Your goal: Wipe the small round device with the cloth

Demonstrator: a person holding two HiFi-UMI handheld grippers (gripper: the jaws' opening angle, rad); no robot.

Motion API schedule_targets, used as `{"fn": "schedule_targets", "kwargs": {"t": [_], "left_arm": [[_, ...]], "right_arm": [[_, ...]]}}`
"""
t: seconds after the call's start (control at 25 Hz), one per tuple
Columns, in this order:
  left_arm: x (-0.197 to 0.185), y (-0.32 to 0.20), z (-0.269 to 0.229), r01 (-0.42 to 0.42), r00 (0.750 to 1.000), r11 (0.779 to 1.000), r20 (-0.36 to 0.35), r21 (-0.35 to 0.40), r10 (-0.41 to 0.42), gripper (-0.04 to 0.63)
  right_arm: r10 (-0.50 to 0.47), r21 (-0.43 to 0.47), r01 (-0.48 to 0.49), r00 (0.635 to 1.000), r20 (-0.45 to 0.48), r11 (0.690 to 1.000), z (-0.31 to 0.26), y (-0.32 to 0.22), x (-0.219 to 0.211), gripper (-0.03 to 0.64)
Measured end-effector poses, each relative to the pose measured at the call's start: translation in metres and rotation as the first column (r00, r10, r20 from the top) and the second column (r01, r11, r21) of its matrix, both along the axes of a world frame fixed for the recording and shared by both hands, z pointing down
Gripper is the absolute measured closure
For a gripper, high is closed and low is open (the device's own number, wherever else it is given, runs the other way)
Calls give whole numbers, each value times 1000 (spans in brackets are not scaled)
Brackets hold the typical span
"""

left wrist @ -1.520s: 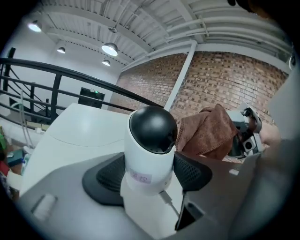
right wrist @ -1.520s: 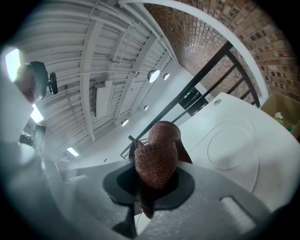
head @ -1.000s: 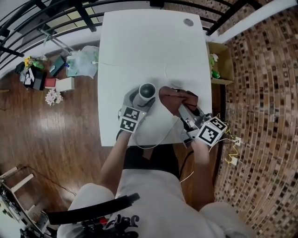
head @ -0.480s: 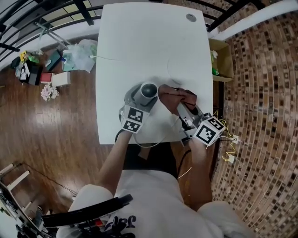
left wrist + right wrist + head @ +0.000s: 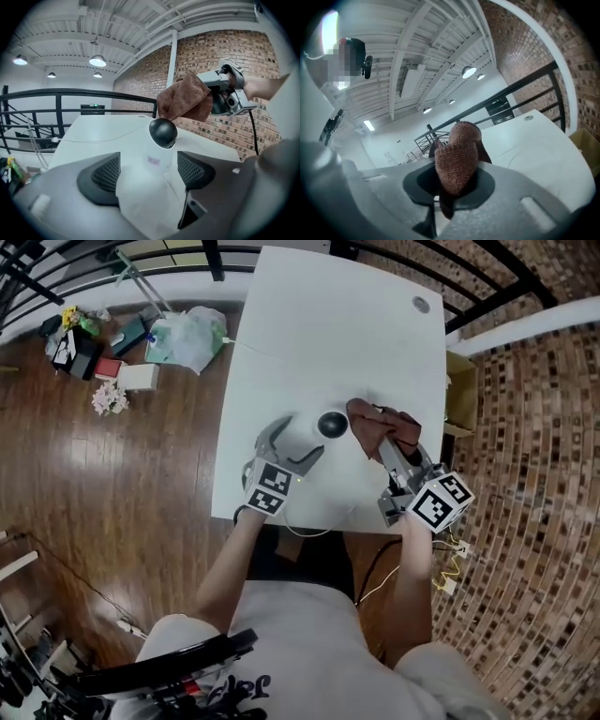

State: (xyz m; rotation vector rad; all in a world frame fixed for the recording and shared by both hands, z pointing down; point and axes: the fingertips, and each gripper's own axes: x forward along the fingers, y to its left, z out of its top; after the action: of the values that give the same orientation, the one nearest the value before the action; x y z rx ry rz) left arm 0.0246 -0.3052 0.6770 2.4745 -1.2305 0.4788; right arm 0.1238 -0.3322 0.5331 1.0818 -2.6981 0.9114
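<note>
Left fingers, just opened wider, hold the white, black-domed device; right fingers pinch brown cloth.

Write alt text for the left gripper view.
A white device with a black ball head sits between the left gripper's fingers, which have just been opening. Beyond it, the right gripper holds a brown cloth over the white table.

A white rectangular table stands on a brown wooden plank floor, with a small grey round grommet near its far right corner. To its left lie a pale green plastic bag, a white box and what may be pale flowers. An open cardboard box sits at its right edge.
</note>
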Motion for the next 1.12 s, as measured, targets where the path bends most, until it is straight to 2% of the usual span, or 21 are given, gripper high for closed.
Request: {"fn": "schedule_targets", "kwargs": {"t": [0.08, 0.16, 0.2, 0.24, 0.28, 0.32, 0.4, 0.48, 0.56, 0.6, 0.68, 0.72, 0.76, 0.8, 0.84, 1.0, 1.12], "left_arm": [[-8, 4, -4, 15, 1000, 1000, -9, 2, -15, 190], [-12, 9, -4, 23, 1000, 1000, -13, -3, -23, 189], [-13, 11, -3, 25, 1000, 1000, -15, -7, -25, 186], [-13, 13, -2, 28, 999, 1000, -18, -10, -28, 183], [-13, 13, -2, 33, 999, 999, -23, -12, -33, 178], [-14, 13, -3, 42, 999, 999, -29, -13, -43, 175], [-19, 13, -6, 74, 996, 997, -42, -13, -74, 175], [-27, 12, -9, 101, 993, 995, -54, -3, -101, 175], [-34, 13, -10, 107, 993, 994, -58, 1, -107, 172], [-36, 15, -9, 109, 992, 994, -60, -3, -109, 172], [-42, 17, -8, 130, 989, 992, -70, -8, -130, 176], [-45, 18, -8, 145, 987, 989, -75, -9, -145, 178], [-48, 19, -7, 157, 985, 987, -75, -11, -158, 178], [-51, 21, -6, 165, 983, 986, -73, -12, -166, 177], [-54, 22, -6, 171, 983, 985, -71, -9, -172, 177], [-67, 25, -9, 203, 976, 979, -73, -6, -203, 176], [-73, 30, -11, 221, 973, 975, -73, -7, -221, 177]], "right_arm": [[-90, 35, 92, 995, -51, 995, -12, -12, -16, 589], [-245, 55, 253, 961, -129, 966, -23, -26, -42, 589], [-340, 53, 355, 922, -185, 933, -25, -32, -57, 589], [-437, 40, 461, 863, -252, 887, -23, -38, -73, 588], [-527, 13, 561, 785, -326, 828, -18, -43, -89, 589], [-607, -30, 651, 688, -399, 758, -10, -46, -105, 589], [-730, -149, 790, 453, -511, 595, 14, -47, -136, 588], [-810, -287, 858, 221, -543, 426, 43, -42, -161, 588], [-862, -418, 870, 17, -506, 262, 71, -30, -176, 589], [-871, -477, 862, -97, -482, 168, 85, -22, -178, 588], [-828, -587, 808, -363, -427, -52, 111, -3, -173, 589], [-789, -635, 758, -478, -386, -149, 123, 5, -167, 589], [-760, -673, 706, -557, -336, -220, 132, 12, -163, 589], [-744, -700, 662, -604, -286, -268, 139, 16, -160, 589], [-737, -719, 626, -631, -241, -301, 143, 19, -158, 589], [-689, -761, 497, -719, -91, -417, 145, 27, -147, 589], [-668, -775, 411, -744, 19, -480, 144, 40, -135, 589]]}}
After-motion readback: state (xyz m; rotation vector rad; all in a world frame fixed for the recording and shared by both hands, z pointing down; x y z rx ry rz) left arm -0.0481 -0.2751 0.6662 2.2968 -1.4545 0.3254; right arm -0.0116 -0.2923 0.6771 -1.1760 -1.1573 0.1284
